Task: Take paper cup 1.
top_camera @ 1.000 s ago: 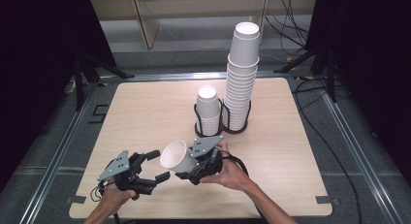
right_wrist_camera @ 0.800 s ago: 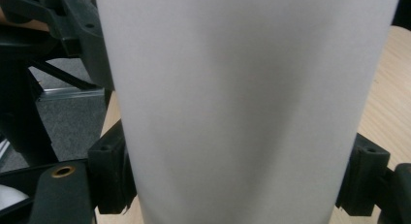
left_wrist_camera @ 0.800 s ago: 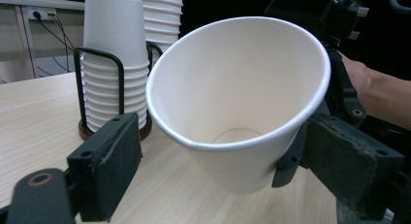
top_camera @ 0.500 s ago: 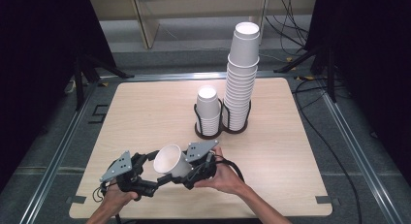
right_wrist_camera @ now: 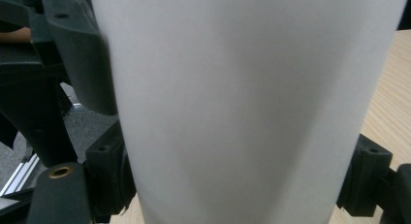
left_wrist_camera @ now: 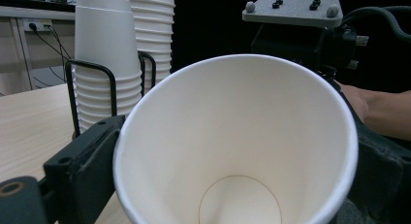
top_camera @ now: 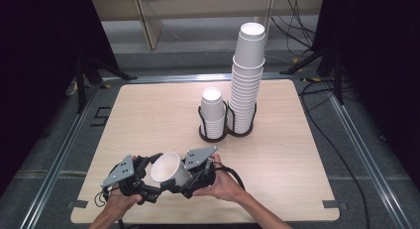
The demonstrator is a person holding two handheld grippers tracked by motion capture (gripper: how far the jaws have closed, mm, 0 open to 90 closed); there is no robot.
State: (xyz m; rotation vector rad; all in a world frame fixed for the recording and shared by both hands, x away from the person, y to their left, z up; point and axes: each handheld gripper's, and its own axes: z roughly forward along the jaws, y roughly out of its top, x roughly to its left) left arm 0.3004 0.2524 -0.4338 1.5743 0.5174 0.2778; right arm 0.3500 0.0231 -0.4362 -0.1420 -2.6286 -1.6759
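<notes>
Pale wood table (top_camera: 148, 110), dark room around it: a single paper cup (top_camera: 170, 170) held between two grippers at the near edge.
Right gripper (top_camera: 190, 177) is clamped on the cup's body; left gripper (top_camera: 143, 182) flanks the rim, its grip unclear. Cup lies tipped, mouth toward the person's left and upward. Two cup stacks (top_camera: 246, 80) stand in a wire rack (top_camera: 228, 125) mid-table.
</notes>
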